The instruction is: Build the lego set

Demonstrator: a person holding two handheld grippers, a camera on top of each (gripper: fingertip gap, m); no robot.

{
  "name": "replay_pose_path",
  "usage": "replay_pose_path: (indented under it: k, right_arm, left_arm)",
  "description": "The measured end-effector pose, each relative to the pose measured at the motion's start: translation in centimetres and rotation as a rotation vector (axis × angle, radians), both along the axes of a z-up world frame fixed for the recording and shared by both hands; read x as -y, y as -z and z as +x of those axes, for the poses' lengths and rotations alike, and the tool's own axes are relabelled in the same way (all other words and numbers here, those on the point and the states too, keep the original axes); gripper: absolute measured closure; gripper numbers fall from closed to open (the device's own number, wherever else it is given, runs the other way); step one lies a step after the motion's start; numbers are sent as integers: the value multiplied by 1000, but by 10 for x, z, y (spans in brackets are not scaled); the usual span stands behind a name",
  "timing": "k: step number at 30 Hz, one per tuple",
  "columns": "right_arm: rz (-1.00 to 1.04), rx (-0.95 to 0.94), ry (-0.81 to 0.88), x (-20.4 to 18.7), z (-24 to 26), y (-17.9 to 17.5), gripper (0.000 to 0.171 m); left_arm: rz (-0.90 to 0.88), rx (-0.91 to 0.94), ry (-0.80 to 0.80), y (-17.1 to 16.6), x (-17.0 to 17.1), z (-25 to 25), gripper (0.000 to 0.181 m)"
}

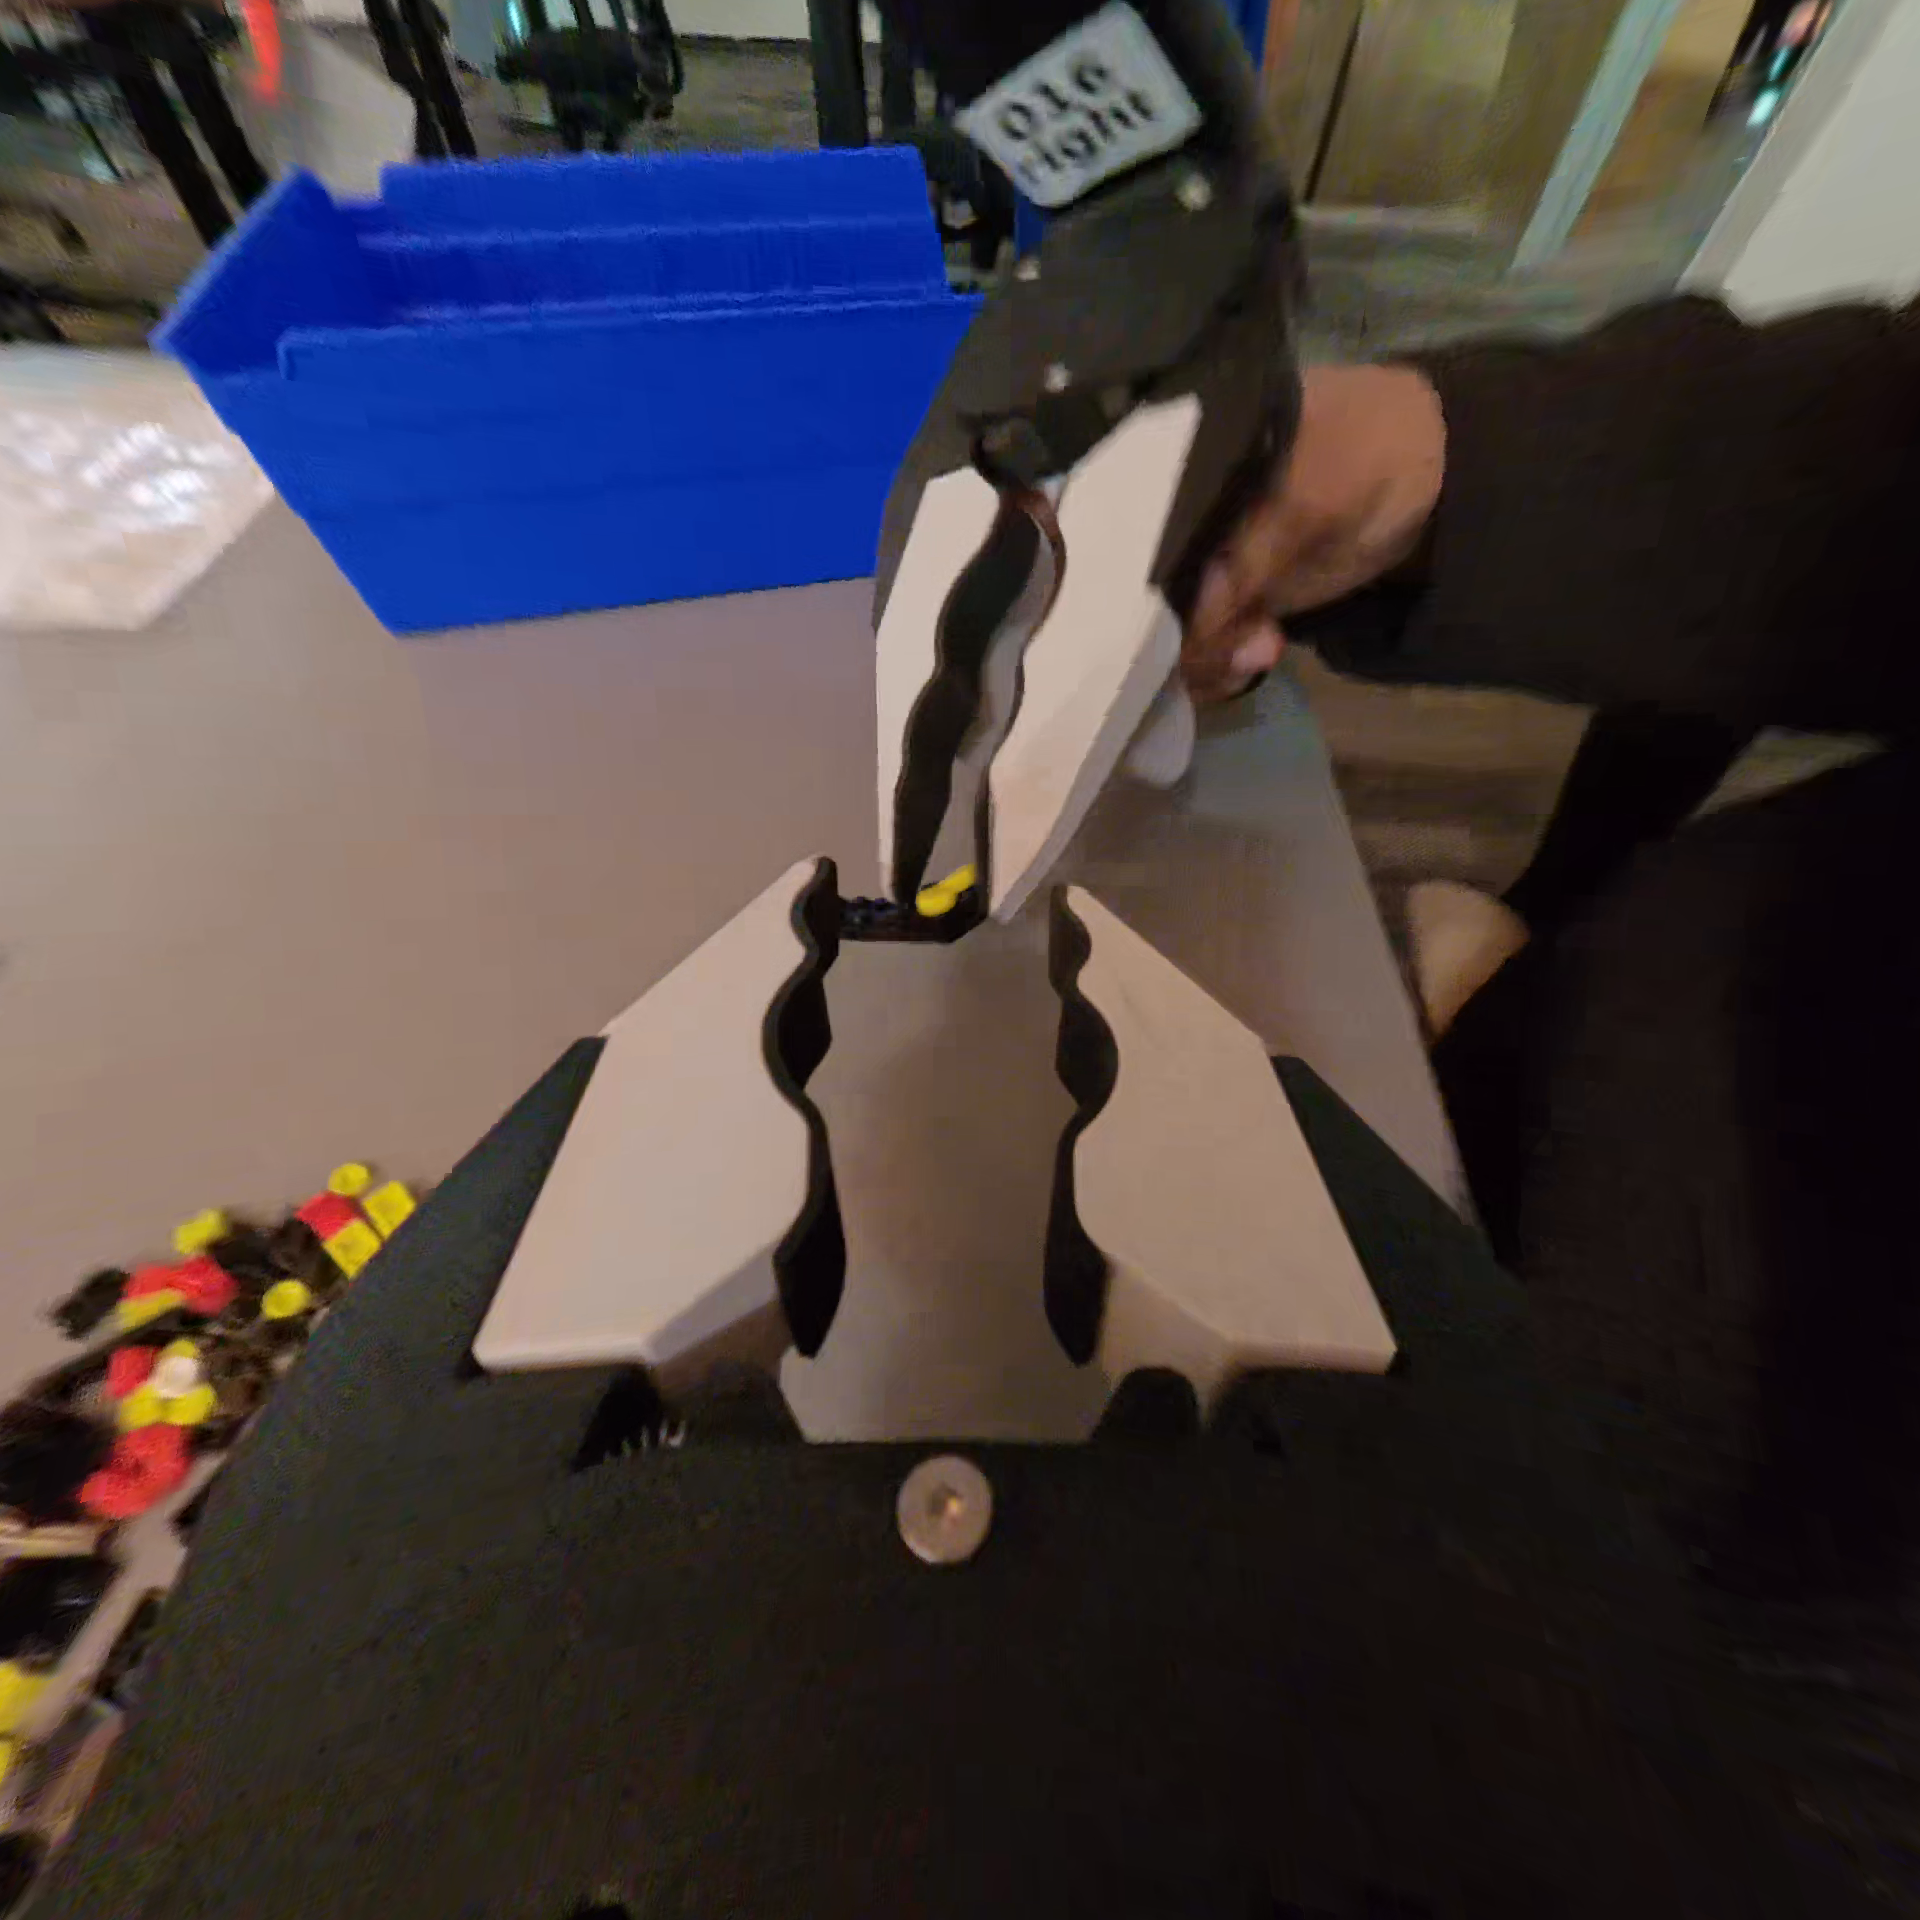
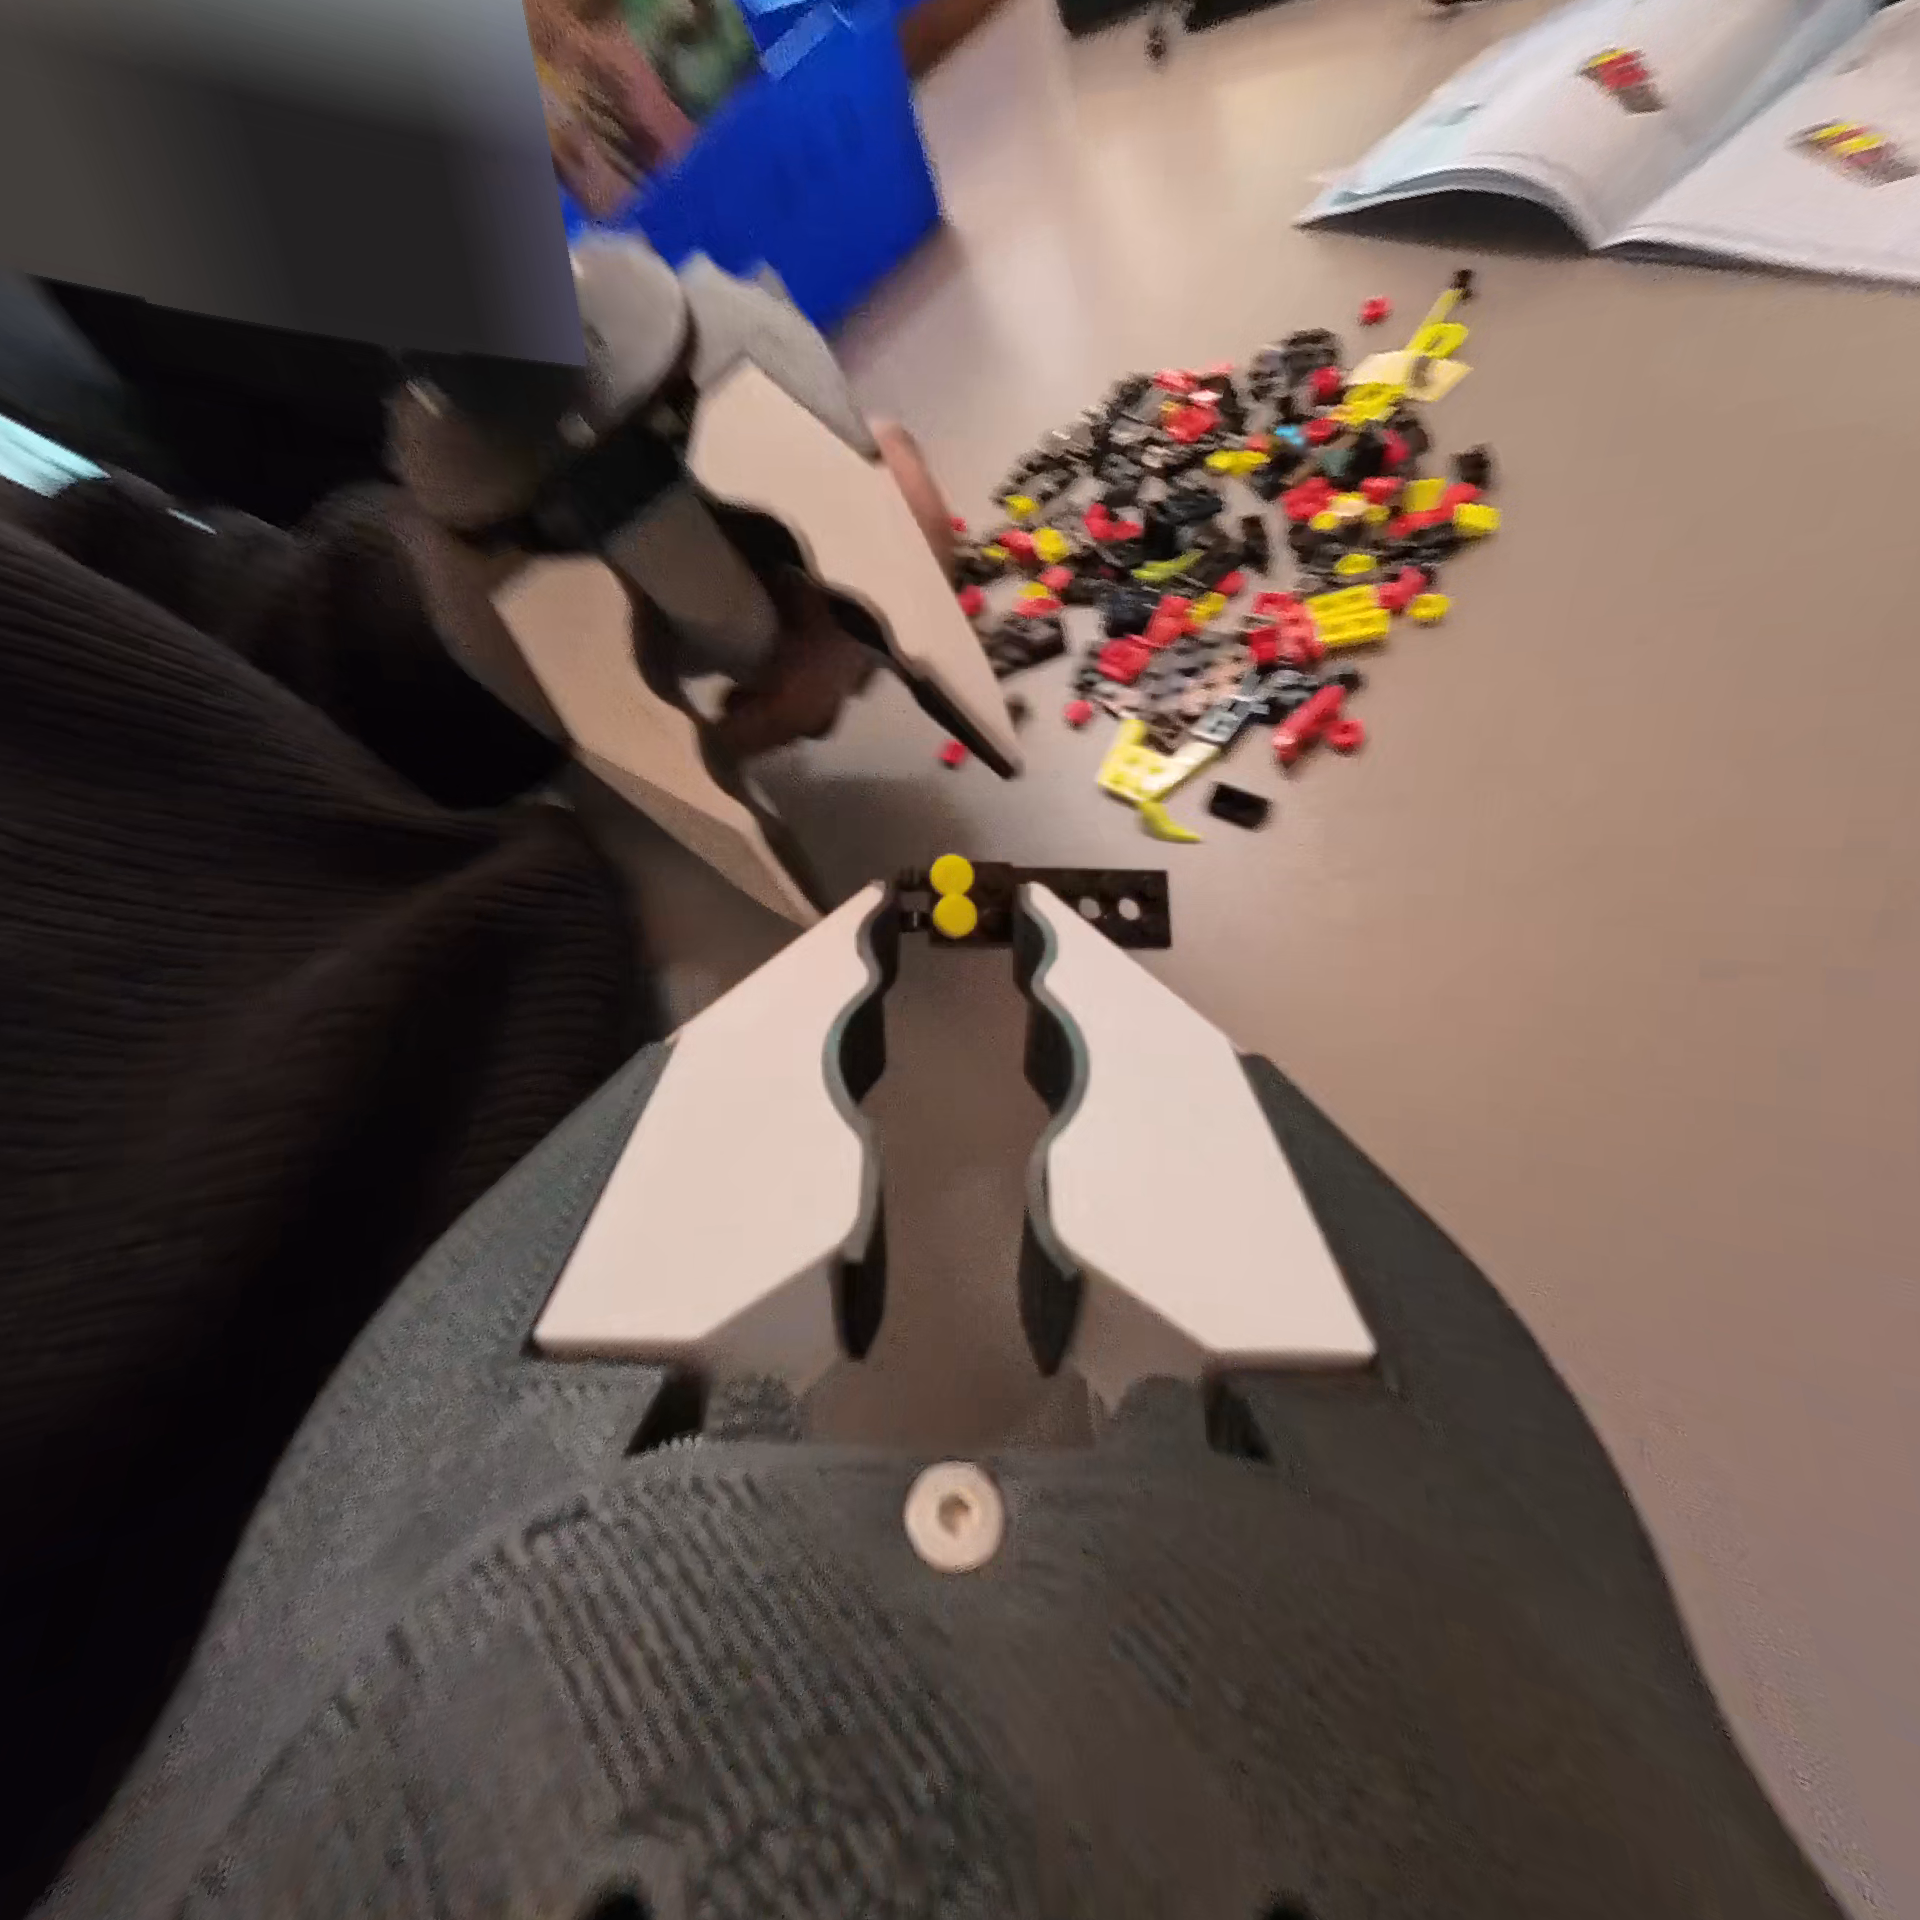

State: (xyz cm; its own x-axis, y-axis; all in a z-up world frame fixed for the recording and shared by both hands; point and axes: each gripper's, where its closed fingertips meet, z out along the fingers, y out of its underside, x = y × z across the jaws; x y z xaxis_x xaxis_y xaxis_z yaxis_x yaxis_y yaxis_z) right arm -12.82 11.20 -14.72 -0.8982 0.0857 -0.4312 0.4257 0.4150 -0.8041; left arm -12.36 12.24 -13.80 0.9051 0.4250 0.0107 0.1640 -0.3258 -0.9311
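My right gripper (image 2: 953,906) is shut on a small black Lego plate (image 2: 1122,910) that carries two round yellow studs (image 2: 952,894). It grips the plate at the studded end, and the rest of the plate sticks out to the right, low over the grey table. In the left wrist view the right gripper (image 1: 951,906) comes down from above onto the same plate (image 1: 883,921) and its yellow piece (image 1: 945,896). My left gripper (image 1: 940,899) is open. Its left fingertip (image 1: 821,894) is at the plate's free end and its right fingertip stands apart. The left gripper also shows in the right wrist view (image 2: 909,836), open.
A pile of loose black, red and yellow Lego pieces (image 2: 1247,551) lies on the table, and it shows again in the left wrist view (image 1: 177,1330). A blue bin (image 1: 582,416) stands behind. An open instruction booklet (image 2: 1662,135) lies far right. A person's hand (image 1: 1340,520) and dark sleeve hold the right gripper. Only a small space, under 4 cm, lies between the two pairs of fingers.
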Motion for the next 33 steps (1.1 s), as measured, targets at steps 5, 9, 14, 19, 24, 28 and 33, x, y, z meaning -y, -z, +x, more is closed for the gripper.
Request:
replay_pose_path:
  k: [5, 9, 14, 19, 24, 28, 33]
  right_arm:
    - [-175, 257, -118, -4, 21, -29, 151]
    - [-202, 352, -165, -5, 30, -34, 151]
    - [-275, 456, -171, -5, 28, -44, 150]
    - [-363, 467, -176, -5, 27, -59, 136]
    - [-408, 353, -156, -4, 25, -70, 138]
    - [-390, 215, -116, -2, 21, -70, 149]
    - [-416, 37, -21, -7, 9, -81, 147]
  left_arm:
    - [-26, -70, 67, 0, -12, 16, 146]
    - [8, -108, 69, -10, -14, 19, 164]
    - [58, -96, 58, -18, -12, 18, 167]
    - [178, -3, 37, -30, -10, 13, 168]
    - [337, 109, 37, -46, -7, 10, 170]
    - [390, 137, 44, -52, -6, 10, 171]
    - [448, 135, 49, -61, -1, 10, 175]
